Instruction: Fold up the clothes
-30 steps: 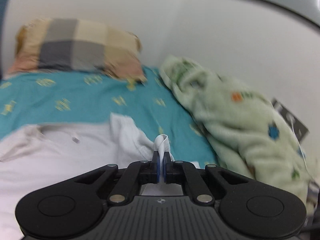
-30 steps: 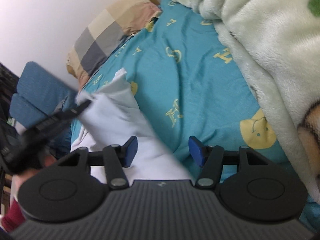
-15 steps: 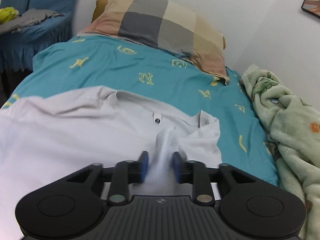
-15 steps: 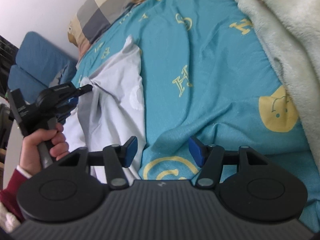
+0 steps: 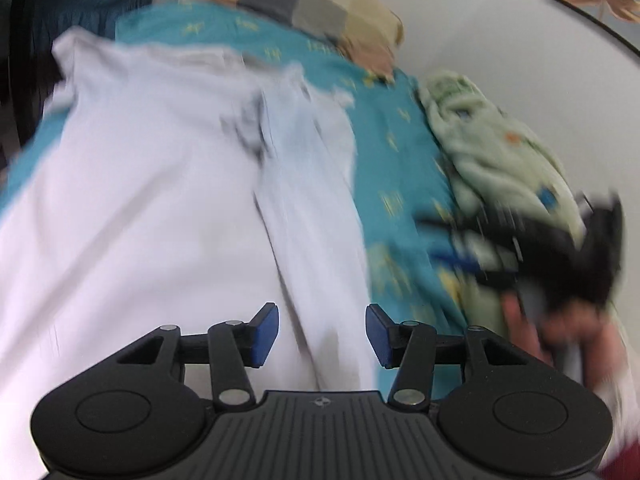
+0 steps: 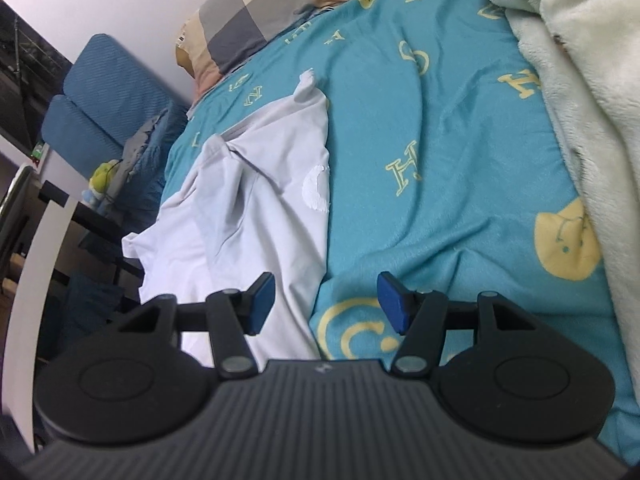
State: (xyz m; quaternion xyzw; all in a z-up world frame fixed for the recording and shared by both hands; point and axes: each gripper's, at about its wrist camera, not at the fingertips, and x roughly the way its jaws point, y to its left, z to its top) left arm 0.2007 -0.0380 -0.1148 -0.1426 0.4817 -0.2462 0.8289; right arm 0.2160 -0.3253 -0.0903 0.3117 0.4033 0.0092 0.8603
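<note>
The white shirt (image 6: 256, 208) lies spread on the bed (image 6: 440, 152) toward its left edge, one side folded inward. The left hand-held gripper (image 5: 322, 332) tilts down over the shirt's folded strip, jaws opening, nothing pinched. The right hand-held gripper (image 6: 326, 302) points down at the shirt's right edge, jaws wide and empty. A pillow (image 6: 272, 12) sits at the bed's head, a blanket (image 6: 580, 80) along its right edge.
</note>
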